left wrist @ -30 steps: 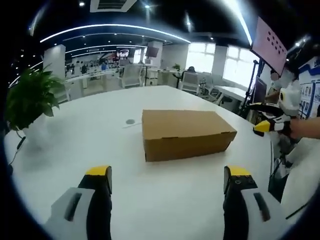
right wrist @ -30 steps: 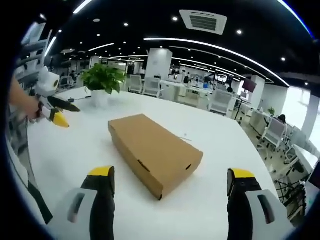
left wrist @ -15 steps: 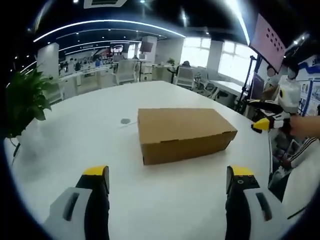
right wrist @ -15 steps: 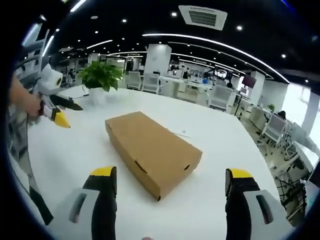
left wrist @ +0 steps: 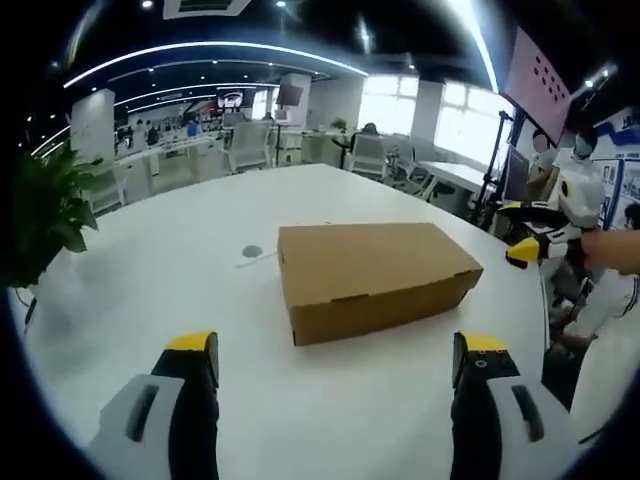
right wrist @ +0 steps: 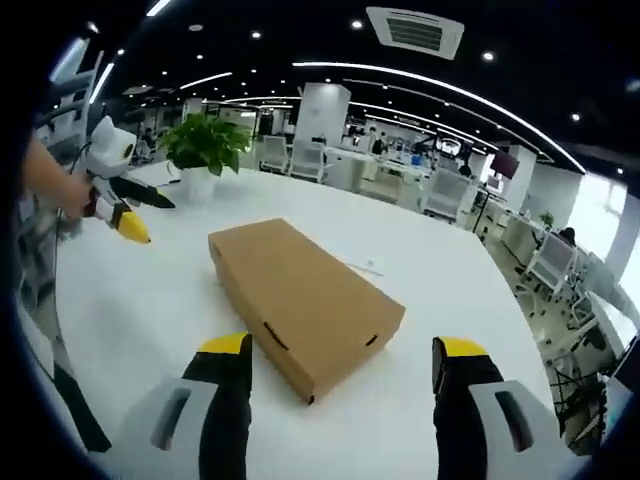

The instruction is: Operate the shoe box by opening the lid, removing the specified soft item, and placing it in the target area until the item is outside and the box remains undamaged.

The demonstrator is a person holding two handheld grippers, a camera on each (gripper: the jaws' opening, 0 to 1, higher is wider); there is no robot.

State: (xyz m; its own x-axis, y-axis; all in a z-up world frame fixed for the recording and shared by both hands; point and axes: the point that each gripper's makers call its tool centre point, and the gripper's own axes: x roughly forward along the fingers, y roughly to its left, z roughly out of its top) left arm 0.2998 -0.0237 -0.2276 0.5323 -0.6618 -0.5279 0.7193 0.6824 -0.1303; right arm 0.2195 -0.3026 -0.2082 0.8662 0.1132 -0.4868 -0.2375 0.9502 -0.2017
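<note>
Open-plan office behind, big white table (left wrist: 150, 270) in front, potted plant (right wrist: 205, 145) at the far left corner in the right gripper view. Shoe box (left wrist: 375, 275) sits closed mid-table, lid flush all round, nothing on it; soft item is presumably inside, can't see it. A small round mark and a thin pale strip lie on the table just beside the box's far side. Left gripper (left wrist: 335, 365) hovers above the table short of the box's long side, jaws spread wide, holding nothing. Right gripper (right wrist: 340, 372) faces a near corner of the box (right wrist: 300, 300), jaws also wide and empty; two small slots show on that near long wall. Step in hand, as I judge it: approach before lifting the lid. To do it well, bring one gripper down to steady the base wall and slide the other's lower jaw under the lid edge on a long side, then lift evenly. Pinch lightly; cardboard creases easily, and a one-corner pull could tear the lid or drag the whole box.
</note>
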